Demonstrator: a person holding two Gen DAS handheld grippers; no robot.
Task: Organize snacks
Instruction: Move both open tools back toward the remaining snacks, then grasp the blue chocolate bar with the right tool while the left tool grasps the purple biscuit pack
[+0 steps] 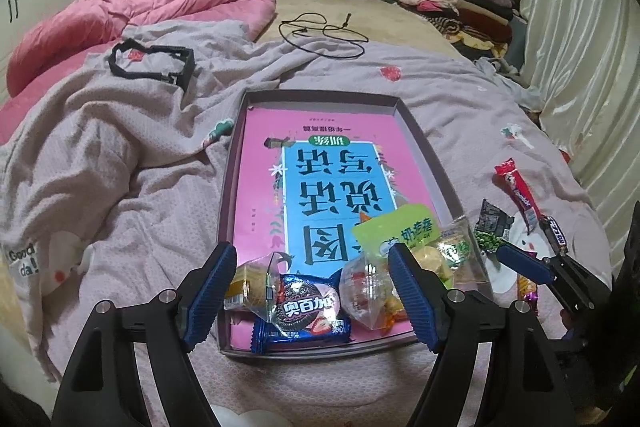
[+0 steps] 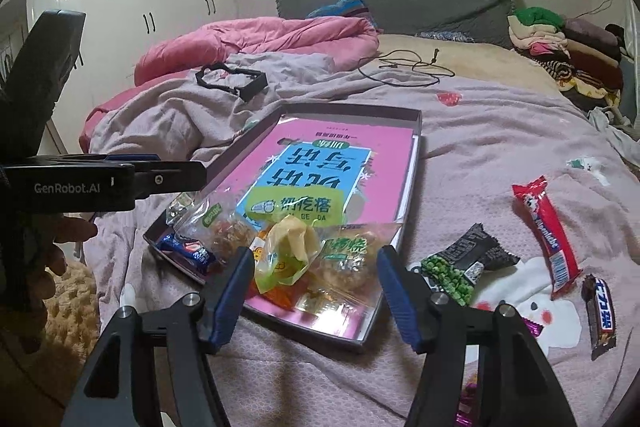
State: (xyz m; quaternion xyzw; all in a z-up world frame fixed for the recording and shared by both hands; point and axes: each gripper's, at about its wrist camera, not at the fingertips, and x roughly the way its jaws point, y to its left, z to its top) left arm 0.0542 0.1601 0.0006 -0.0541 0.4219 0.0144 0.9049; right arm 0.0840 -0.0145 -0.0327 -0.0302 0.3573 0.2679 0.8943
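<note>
Both claws spread, ours: left claw (image 1: 310,291), right claw (image 2: 316,285), empty | pea packet (image 2: 466,267) on bed at 3 o'clock of tray (image 2: 416,147) | light, crinkly, slippery; we'd pinch its sealed end

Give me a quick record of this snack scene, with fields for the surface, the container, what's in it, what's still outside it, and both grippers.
surface: bed with grey-pink blanket
container: shallow box lined with a pink book
inside: blue cookie pack, green bag, clear packets
outside: pea packet, red stick pack, chocolate bar
left gripper: open, above box
right gripper: open, empty
</note>
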